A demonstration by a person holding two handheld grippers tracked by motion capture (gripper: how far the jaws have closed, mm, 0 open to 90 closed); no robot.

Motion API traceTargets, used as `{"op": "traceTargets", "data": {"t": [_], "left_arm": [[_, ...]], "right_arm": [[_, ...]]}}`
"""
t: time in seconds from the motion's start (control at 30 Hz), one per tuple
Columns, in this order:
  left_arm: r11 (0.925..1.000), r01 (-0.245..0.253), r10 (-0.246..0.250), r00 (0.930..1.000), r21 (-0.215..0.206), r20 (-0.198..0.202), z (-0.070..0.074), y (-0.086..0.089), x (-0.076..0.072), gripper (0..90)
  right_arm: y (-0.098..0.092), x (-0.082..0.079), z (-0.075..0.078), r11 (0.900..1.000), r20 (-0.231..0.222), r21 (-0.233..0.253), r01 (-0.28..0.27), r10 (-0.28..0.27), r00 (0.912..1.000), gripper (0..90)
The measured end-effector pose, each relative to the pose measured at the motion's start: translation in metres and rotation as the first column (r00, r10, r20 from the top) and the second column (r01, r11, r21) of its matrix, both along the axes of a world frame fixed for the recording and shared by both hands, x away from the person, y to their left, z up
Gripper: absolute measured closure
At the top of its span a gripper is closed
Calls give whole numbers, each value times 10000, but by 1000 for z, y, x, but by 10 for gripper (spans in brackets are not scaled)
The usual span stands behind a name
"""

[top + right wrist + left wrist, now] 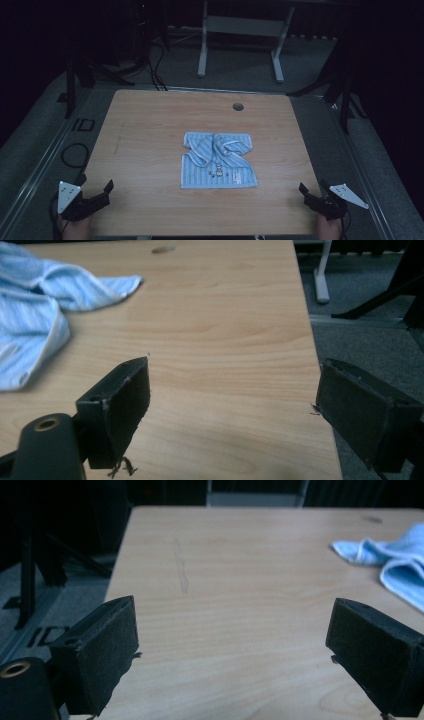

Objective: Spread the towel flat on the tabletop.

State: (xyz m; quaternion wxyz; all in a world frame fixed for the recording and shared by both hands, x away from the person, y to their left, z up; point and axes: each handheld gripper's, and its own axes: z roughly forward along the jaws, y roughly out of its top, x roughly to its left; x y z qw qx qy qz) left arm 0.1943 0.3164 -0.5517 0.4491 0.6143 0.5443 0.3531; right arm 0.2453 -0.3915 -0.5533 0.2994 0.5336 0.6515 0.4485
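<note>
A light blue striped towel (218,161) lies rumpled at the middle of the wooden table (150,130), its far edge bunched and folded over. My left gripper (95,192) rests open at the table's near left corner, well apart from the towel (395,560). At the near right edge my right gripper (311,194) is open too, with the towel (40,305) off to its left. In the left gripper view (232,645) and the right gripper view (232,400) nothing but bare wood lies between the jaws.
A round cable hole (238,106) sits near the table's far edge. Beyond the table stands a white frame (240,35) on grey carpet. Black stand legs (345,95) and cables (75,152) flank the table on the floor.
</note>
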Motion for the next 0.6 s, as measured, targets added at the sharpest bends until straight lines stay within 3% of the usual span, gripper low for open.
{"op": "traceTargets", "data": {"t": [0.13,0.17,0.2,0.33,0.4,0.5,0.6], "left_arm": [[9997,183,-183,9998,-154,0,3,0,0,64],[9983,337,-340,9994,-475,-55,3,1,0,64],[9983,298,-303,9995,-508,-96,3,1,0,63],[9963,215,-270,9975,-834,-651,3,6,3,22],[9927,403,-549,9902,-1139,-1281,3,9,7,21],[9943,516,-695,9772,-935,-2004,1,9,12,21],[9819,1057,-1442,9551,-1572,-2588,0,10,16,21]], "right_arm": [[0,2,0,9999,-161,76,-114,116,9998,138],[-1,2,0,9999,-135,104,-137,138,9998,138],[-1,2,0,9994,-251,186,-297,301,9992,129],[0,4,1,9965,-368,64,-834,836,9958,108],[1,5,0,9938,-449,-71,-1106,1101,9929,108],[4,7,0,9905,-676,-237,-1352,1334,9888,108],[6,9,1,9870,-868,-315,-1577,1545,9842,109]]}}
